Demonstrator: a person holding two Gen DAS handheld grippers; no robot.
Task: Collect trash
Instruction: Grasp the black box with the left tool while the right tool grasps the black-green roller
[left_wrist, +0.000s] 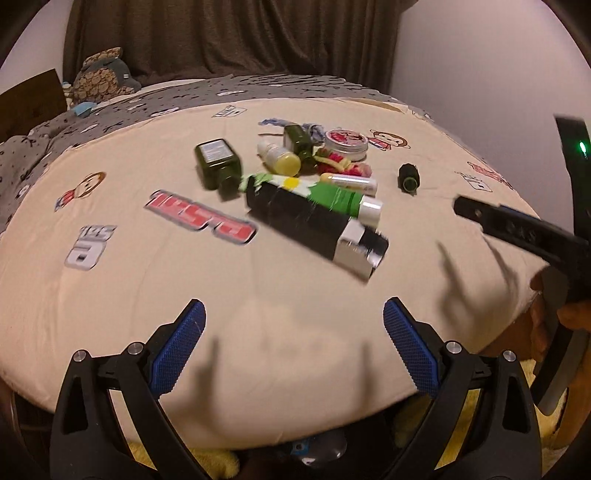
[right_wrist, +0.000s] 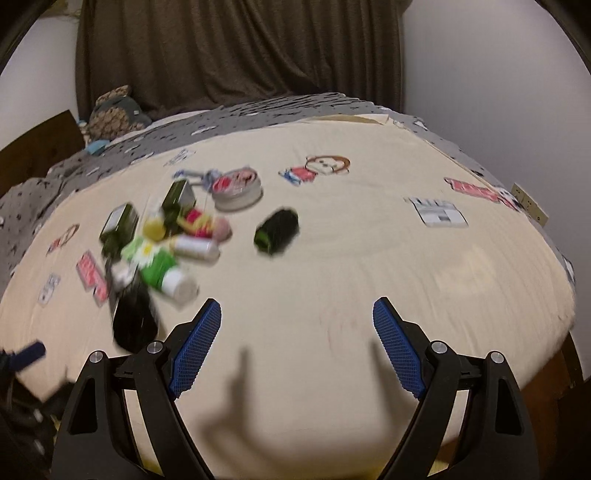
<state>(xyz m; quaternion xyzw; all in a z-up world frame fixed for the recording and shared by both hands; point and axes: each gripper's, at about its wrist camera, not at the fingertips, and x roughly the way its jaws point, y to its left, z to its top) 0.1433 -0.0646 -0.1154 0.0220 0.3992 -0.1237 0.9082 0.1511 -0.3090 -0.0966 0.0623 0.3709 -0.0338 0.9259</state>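
Observation:
A pile of trash lies on the cream bed sheet (left_wrist: 258, 295): a black and silver box (left_wrist: 317, 225), a green and white tube (left_wrist: 332, 197), a dark green bottle (left_wrist: 218, 164), a round tin (left_wrist: 347, 142) and a small dark cap (left_wrist: 408, 177) lying apart to the right. My left gripper (left_wrist: 293, 325) is open and empty, near the bed's front edge, short of the pile. My right gripper (right_wrist: 297, 328) is open and empty; the pile (right_wrist: 159, 240) is to its left and the dark cap (right_wrist: 277, 230) is ahead.
A grey patterned blanket (left_wrist: 110, 107) and a stuffed toy (left_wrist: 99, 77) lie at the far left of the bed. A brown curtain (left_wrist: 229, 37) hangs behind. The right gripper's black body (left_wrist: 517, 232) shows at the right of the left wrist view. Yellow fabric (left_wrist: 207, 458) lies below the bed's edge.

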